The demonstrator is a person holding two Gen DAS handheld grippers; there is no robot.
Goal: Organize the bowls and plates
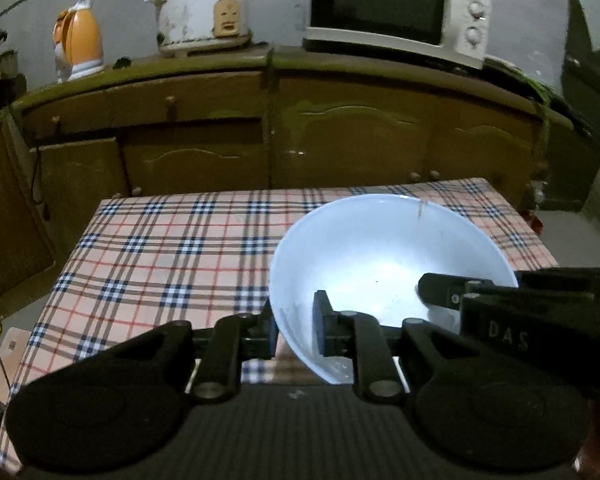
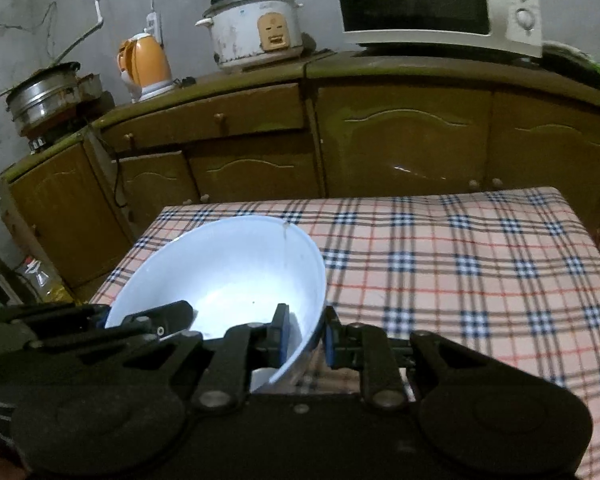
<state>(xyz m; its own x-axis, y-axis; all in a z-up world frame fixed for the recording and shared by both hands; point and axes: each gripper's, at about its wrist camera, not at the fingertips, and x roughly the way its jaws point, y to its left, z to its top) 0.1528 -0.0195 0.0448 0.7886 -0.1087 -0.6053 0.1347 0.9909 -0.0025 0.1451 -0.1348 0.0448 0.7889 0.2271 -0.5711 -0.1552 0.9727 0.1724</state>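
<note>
Two grippers hold one white bowl (image 1: 384, 256) between them, above the near part of the table covered with a plaid cloth (image 1: 160, 248). We see our left gripper (image 1: 296, 326) closed on the bowl's left wall, one finger outside the rim and the other finger (image 1: 322, 320) inside the bowl, the wall pinched between them. Our right gripper (image 2: 305, 338) does the same on the opposite side: its inner finger (image 2: 278, 332) sits within the bowl and the outer one presses from outside, so it too is clamped on the wall. In the left wrist view the right gripper's body reaches in from the right edge, with one finger over the rim; in the right wrist view the left gripper's body enters from the left in the same way. We see the bowl tilted toward us, its inside brightly lit; whether its base touches the cloth we cannot tell, since the grippers hide it. Beyond the table stands a brown wooden cabinet (image 1: 340, 140). On its top we see a white microwave (image 1: 396, 4), a white rice cooker (image 1: 202, 10) and an orange kettle (image 1: 78, 44). In the right wrist view a steel pot (image 2: 44, 96) sits at the far left.
</note>
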